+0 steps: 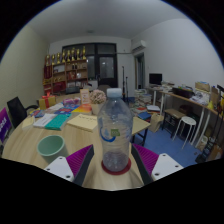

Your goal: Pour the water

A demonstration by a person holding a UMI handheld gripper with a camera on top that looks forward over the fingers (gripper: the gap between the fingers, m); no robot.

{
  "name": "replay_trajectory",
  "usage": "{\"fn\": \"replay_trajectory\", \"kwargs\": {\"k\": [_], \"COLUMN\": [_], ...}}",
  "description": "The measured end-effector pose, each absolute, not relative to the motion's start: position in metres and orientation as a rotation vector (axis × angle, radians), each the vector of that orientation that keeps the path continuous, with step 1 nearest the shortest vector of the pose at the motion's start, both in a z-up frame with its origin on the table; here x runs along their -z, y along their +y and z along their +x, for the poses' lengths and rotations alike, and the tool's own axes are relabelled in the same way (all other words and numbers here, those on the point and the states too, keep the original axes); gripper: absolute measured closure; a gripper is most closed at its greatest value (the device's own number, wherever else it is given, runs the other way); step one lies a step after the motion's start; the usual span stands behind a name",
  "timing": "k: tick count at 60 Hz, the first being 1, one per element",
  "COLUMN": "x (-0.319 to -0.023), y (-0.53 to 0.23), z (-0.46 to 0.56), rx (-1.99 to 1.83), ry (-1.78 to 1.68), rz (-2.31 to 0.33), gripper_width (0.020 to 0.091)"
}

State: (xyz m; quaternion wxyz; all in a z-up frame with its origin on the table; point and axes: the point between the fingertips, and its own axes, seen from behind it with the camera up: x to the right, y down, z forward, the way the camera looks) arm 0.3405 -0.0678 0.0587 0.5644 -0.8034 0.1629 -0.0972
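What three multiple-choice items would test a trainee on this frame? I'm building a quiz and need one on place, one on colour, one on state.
1. Where is the bottle?
A. Between the fingers
B. On a chair
C. Inside the cup

2. What colour is the cup?
A. Red
B. Green
C. Black

3. How does the bottle stand?
A. On its side
B. Upside down
C. Upright, cap on

Answers:
1. A: the bottle sits on the table between the two pink pads of the gripper.
2. B: the cup beside the bottle is pale green.
3. C: its neck points up and a white cap closes it.
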Motion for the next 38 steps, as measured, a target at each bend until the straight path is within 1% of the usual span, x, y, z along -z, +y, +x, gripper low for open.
{"fn": "replay_trajectory", "kwargs": {"k": [4,10,16,28,38], "x": [-0.070,-0.099,-0.132,-0.176,-0.210], "y": [-0.096,-0.142,-0.192,-0.291,-0.335], "z": [0.323,0.293,0.241,0.142,0.073], "rx": [0.235,0.273,0.307,0.351,0.341], "ry": [0.407,0.437,0.466,0.502,0.492], "rz": [-1.896,-1.898,-1.900,-1.928,-1.935], "gripper_width": [0.0267,0.0267,0.0269,0.0273,0.0266]}}
